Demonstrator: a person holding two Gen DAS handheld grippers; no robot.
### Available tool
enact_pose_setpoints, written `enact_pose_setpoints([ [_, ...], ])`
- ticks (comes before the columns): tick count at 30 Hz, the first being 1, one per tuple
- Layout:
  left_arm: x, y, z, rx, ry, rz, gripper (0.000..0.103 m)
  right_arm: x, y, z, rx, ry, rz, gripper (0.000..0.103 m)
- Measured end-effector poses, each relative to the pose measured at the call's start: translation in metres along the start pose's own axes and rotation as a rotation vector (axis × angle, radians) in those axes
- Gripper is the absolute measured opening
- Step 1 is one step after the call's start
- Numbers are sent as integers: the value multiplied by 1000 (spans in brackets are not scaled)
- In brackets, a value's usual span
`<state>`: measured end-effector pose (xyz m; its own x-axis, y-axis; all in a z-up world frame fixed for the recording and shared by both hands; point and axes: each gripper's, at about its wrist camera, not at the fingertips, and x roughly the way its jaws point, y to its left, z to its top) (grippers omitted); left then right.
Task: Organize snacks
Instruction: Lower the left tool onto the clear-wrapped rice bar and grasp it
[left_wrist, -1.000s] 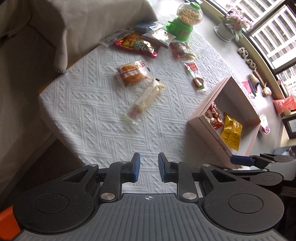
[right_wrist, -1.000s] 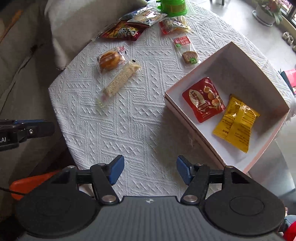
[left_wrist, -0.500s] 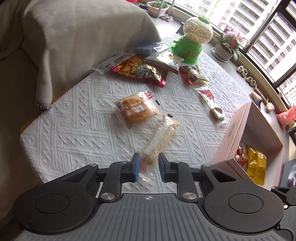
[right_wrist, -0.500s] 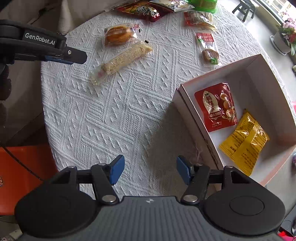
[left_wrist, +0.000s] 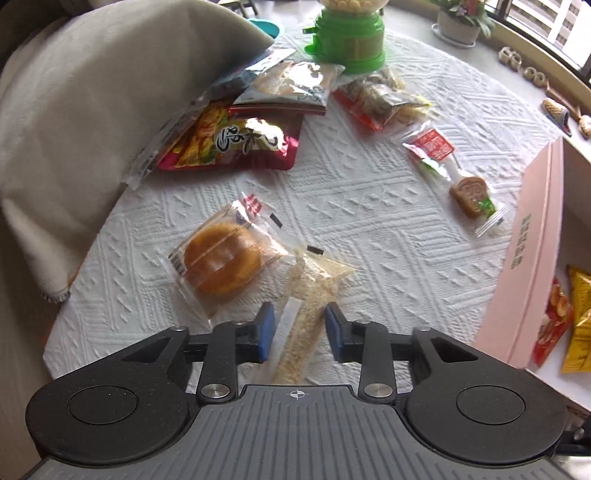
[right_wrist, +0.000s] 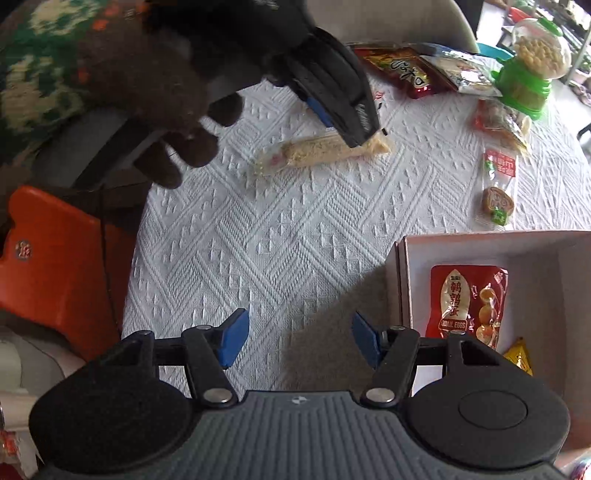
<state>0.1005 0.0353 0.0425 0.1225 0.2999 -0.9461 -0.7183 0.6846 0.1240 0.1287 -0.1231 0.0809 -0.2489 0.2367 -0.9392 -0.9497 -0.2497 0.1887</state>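
Note:
A long clear packet of crumbly snack bar (left_wrist: 314, 295) lies on the white tablecloth. My left gripper (left_wrist: 299, 332) points down over it; its jaws are opening, the bar lies between the blue pads, and a gap shows on each side. The right wrist view shows the same bar (right_wrist: 314, 151) under the left gripper (right_wrist: 347, 125), held by a brown-gloved hand (right_wrist: 177, 140). My right gripper (right_wrist: 300, 338) stands open over bare cloth, just left of the pink box (right_wrist: 400, 280). A red quail-egg packet (right_wrist: 467, 302) and a yellow packet (right_wrist: 519, 356) lie inside the box.
A round cake packet (left_wrist: 221, 258) lies touching the bar's left side. Farther back are a large red bag (left_wrist: 229, 142), a small packet with a brown snack (left_wrist: 458, 177), several more packets and a green candy dispenser (left_wrist: 347, 40). A cloth-draped chair (left_wrist: 92, 92) and an orange stool (right_wrist: 55, 266) flank the table.
My left gripper came down over the snack bar and its jaws widened around it. The right gripper rolled and sank slightly; the gloved hand now fills its upper left view.

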Motion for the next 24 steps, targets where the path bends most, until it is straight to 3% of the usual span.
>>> enact_pose_setpoints([
  [2,11,7,-8,-70,46,-19,50,5,2,-5,-16,5,25,63],
  [5,6,37,-40,-295,-28,-113,46,10,11,-8,-56,-12,-21,63],
  [7,-1,39,-62,-304,-40,-80,44,9,21,-7,-113,-42,-73,63],
  [11,-6,37,-81,-254,-70,-56,39,16,38,-1,-179,-44,-92,63],
  [17,-14,42,-106,-404,-124,-79,36,36,53,-29,-284,-62,-153,63],
  [21,-16,44,-111,-463,-99,-86,35,44,50,-36,-284,-41,-107,63],
  [24,-15,48,-113,-497,-118,-97,35,52,52,-36,-348,-72,-83,63],
])
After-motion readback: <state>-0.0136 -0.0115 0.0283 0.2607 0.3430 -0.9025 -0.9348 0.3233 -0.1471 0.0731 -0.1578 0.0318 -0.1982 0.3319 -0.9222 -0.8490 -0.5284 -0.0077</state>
